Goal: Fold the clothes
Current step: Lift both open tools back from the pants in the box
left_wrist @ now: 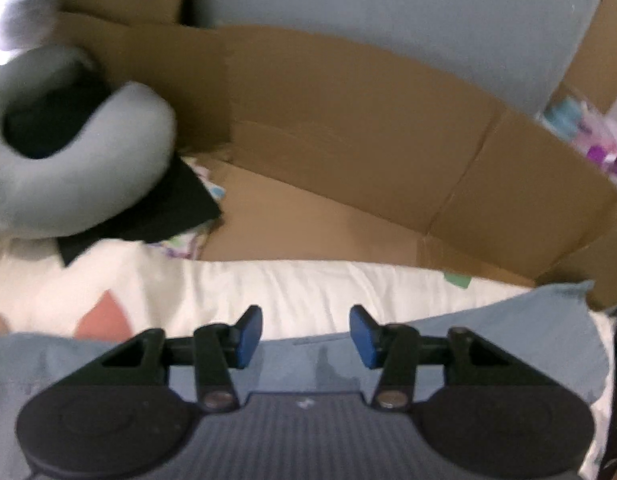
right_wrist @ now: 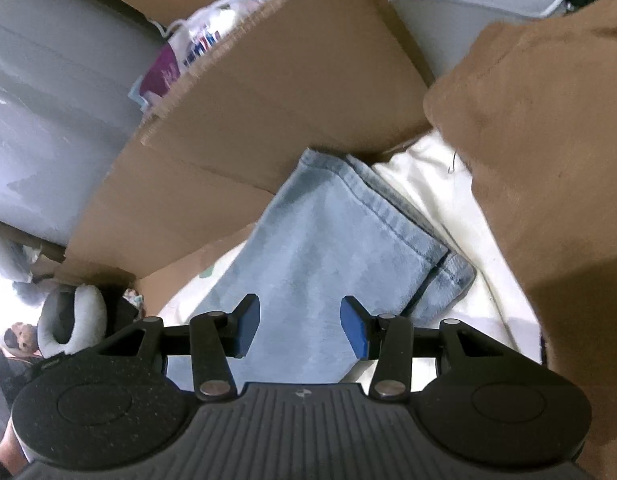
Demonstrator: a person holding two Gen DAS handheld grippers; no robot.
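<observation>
Right wrist view: flattened cardboard sheets (right_wrist: 268, 92) ring a white bedsheet (right_wrist: 440, 192), on which a pair of light-blue jeans (right_wrist: 320, 240) lies spread flat, one hemmed leg end reaching toward the cardboard. A brown garment (right_wrist: 548, 160) is bunched just beside the jeans. The right gripper (right_wrist: 300, 330) hangs over the denim with its blue pads spread and nothing between them. The job appears barely begun, since no fold shows in the part of the jeans in view and every crease is left to make. The left wrist view, blurred, shows what the other does not: the long edge of the jeans (left_wrist: 508, 320) lying across the sheet, and a clear look at a grey neck pillow (left_wrist: 88, 172) and a black cloth (left_wrist: 156, 216) off to one side. The left gripper (left_wrist: 306, 338) likewise stands spread over the denim edge, pinching nothing. The hem stitching and the brown garment show only from the right.
</observation>
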